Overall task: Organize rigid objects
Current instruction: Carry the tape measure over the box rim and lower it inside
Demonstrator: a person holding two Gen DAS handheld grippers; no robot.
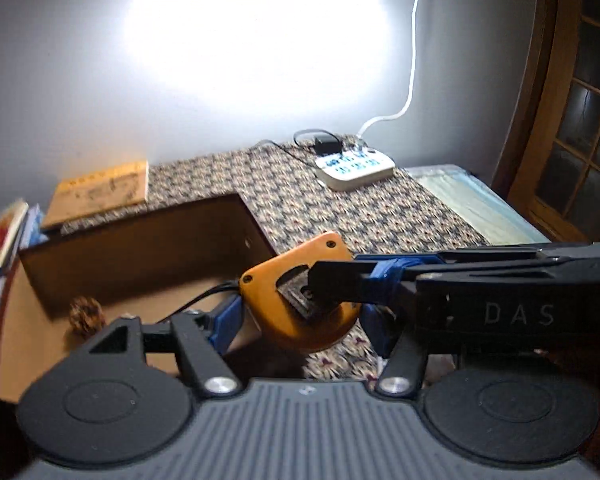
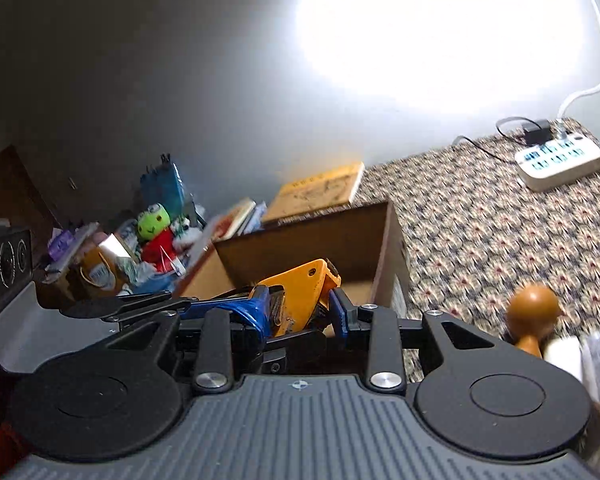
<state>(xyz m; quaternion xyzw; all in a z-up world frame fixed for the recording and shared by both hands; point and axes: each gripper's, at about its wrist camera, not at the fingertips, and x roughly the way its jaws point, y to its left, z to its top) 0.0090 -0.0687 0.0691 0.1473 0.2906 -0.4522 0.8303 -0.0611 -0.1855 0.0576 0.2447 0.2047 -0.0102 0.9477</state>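
Both claws grip the orange tape measure point(image 1: 300, 300) from opposite sides, held just above the near corner of the open cardboard box point(image 1: 140, 248). The left claw point(image 1: 296, 320) and right claw point(image 2: 300, 312) are each clenched on it. A pine cone point(image 1: 86, 314) lies inside the box.

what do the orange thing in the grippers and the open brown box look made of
Orange flat tool: likely moulded plastic, smooth and matte, with screw heads at its corner. Open brown box: seemingly cardboard, thin, dull, flat walls; the blur leaves thin wood possible.
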